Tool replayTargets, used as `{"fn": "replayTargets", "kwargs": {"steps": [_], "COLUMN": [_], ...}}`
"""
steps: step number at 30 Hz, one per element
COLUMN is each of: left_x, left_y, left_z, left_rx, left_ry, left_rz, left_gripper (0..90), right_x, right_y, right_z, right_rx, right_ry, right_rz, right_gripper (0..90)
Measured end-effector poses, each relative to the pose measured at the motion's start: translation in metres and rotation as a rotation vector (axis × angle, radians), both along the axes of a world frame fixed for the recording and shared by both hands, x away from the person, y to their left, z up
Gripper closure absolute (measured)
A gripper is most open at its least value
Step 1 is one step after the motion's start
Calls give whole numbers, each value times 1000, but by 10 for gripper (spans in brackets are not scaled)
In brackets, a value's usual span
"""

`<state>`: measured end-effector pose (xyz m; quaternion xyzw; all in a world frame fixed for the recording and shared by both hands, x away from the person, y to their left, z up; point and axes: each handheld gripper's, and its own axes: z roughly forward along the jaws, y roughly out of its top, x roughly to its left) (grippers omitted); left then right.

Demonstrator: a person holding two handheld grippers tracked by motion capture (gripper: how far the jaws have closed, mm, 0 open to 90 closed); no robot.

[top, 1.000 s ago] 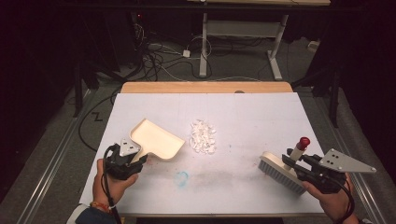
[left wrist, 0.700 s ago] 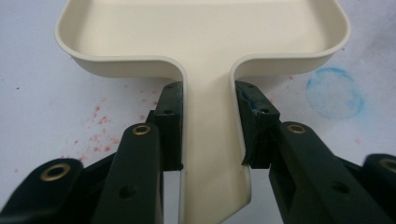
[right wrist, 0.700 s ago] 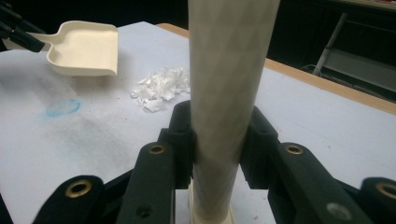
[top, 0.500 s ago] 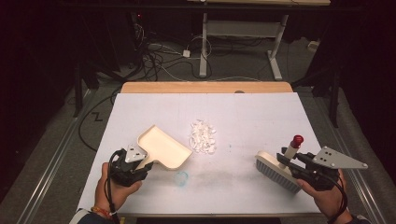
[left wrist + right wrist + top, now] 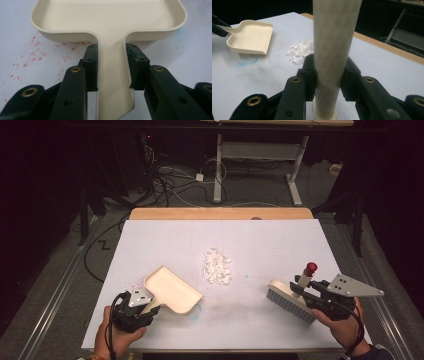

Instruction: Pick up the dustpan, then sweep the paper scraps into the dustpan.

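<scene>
Left gripper view is showing the left gripper point(image 5: 113, 72) clamping its jaws on the flat handle of the dustpan point(image 5: 110, 22), the pads pressing on both edges just behind the tray, which is the sensible place to be holding it; the pan is looking like thin, stiff, light plastic, smooth enough that it could be slipping or twisting in the grip if its lip is dragging on the table point(image 5: 195, 50), whose sheet here is carrying red specks. In the right gripper view the right gripper point(image 5: 328, 75) is squeezing shut on the pale round handle of the brush point(image 5: 334, 37), low down near its base, so the rigid stem is giving good leverage while the bristle end is likely yielding softly. In the high view the dustpan point(image 5: 172, 290) is lying at the near left of the table point(image 5: 150, 240), its open mouth facing away and to the left, the brush point(image 5: 290, 297) is sitting at the near right with its red-capped handle rising, and between them, a little farther off, the pile of white scraps point(image 5: 217, 266) is lying apart from both, looking featherlight and apt to be scattering under a hard sweep
</scene>
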<state>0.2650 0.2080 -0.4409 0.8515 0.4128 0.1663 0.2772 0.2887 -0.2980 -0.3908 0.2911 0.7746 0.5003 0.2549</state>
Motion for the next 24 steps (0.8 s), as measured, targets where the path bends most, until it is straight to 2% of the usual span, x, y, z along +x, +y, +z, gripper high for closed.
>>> {"fn": "replayTargets", "kwargs": {"steps": [10,15,20,23,24], "left_x": [-1,1,4,4,5], "left_y": [-4,-8,-8,-8,-8], "left_z": [-7,-6,-9,-10,-11], "left_rx": [20,17,7,3,1], "left_ry": [28,32,47,48,53], "left_rz": [-23,-32,-34,-34,-35], "left_gripper": [638,637,637,637,637], "right_x": [6,12,30,37,46], "right_y": [0,2,11,15,20], "right_z": [1,5,9,8,9], "right_rx": [7,31,58,56,46], "right_ry": [-8,-17,-24,-18,-21], "right_rz": [-9,-9,-1,-3,-3], "right_gripper": [708,707,708,708,708]}}
